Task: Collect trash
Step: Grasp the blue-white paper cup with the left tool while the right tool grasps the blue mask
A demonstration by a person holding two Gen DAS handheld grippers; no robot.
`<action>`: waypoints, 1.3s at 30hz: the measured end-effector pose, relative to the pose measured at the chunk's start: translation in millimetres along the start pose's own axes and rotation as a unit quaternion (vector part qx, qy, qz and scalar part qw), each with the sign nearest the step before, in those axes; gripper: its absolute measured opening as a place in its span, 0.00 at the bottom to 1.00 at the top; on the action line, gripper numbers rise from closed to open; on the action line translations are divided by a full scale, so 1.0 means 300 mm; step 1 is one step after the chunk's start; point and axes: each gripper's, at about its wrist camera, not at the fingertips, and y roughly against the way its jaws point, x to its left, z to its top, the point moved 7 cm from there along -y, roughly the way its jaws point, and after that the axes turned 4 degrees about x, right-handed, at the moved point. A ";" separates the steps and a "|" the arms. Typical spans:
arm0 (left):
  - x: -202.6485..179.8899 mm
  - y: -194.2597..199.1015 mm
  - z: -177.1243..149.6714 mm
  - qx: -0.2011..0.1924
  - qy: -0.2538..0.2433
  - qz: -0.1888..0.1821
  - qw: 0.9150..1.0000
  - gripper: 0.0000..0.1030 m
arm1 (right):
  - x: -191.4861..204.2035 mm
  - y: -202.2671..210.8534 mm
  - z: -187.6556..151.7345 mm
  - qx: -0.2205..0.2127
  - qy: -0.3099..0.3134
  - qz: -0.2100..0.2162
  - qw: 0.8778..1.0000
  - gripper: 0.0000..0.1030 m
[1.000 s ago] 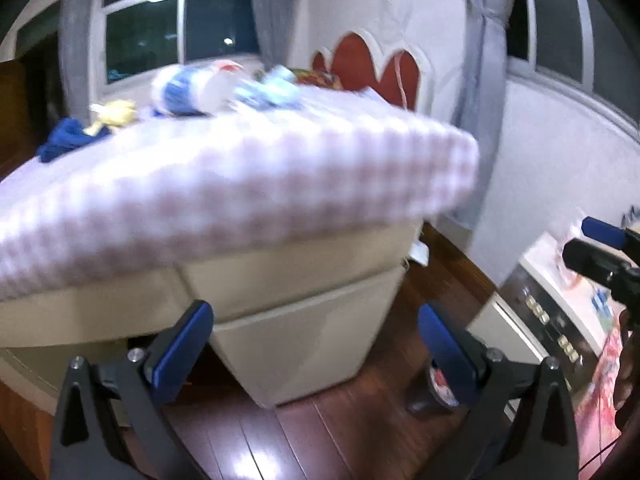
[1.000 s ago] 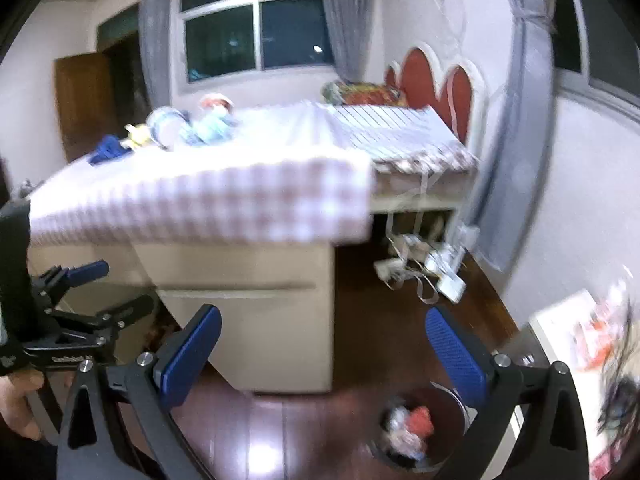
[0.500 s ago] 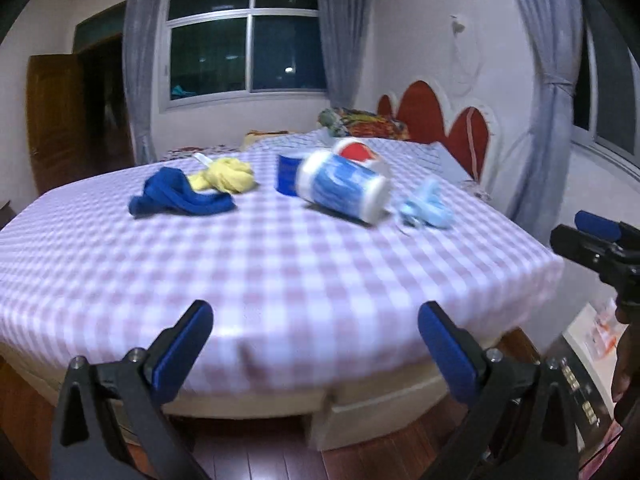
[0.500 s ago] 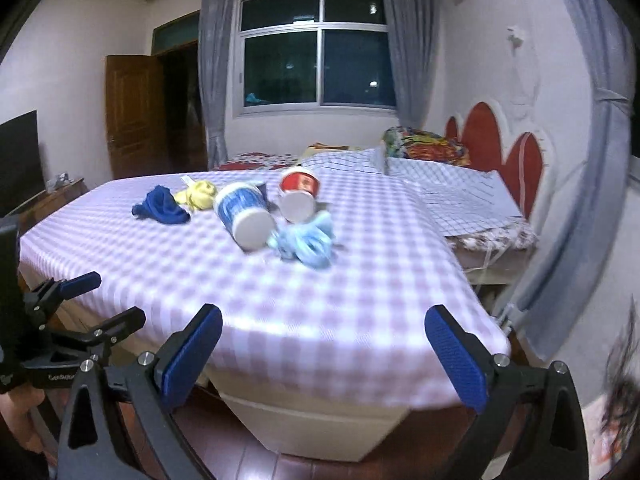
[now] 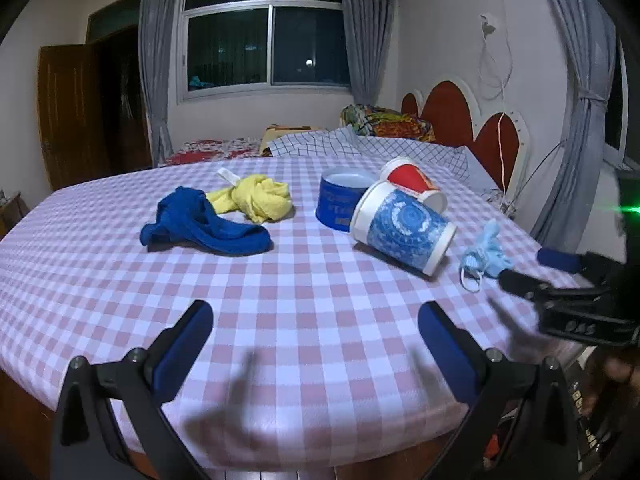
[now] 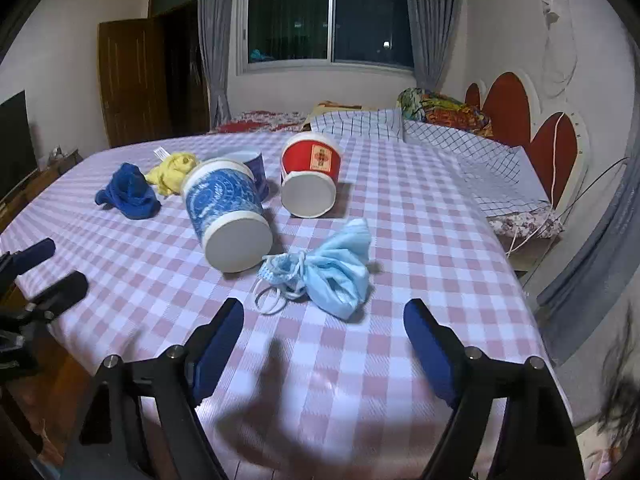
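Both tongs hover empty over the checked bed: left tongs (image 5: pixel 316 340) wide apart, right tongs (image 6: pixel 324 336) closing.

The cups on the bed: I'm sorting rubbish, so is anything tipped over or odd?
Yes. The blue patterned cup and the red cup lie on their sides on the checked bedspread. A crumpled face mask lies beside them. Nothing looks spilled.
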 end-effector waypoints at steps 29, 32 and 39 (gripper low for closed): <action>-0.078 -0.175 0.121 0.040 0.009 0.017 0.999 0.98 | -0.104 -0.082 0.058 0.019 0.018 0.042 0.999 0.18; -0.128 -0.182 0.116 0.045 -0.004 0.010 0.999 0.99 | -0.101 -0.087 0.054 0.024 0.019 0.041 0.999 0.18; -0.147 -0.279 0.140 0.072 -0.013 0.008 0.997 0.85 | -0.123 -0.060 0.055 0.010 0.014 0.043 0.999 0.18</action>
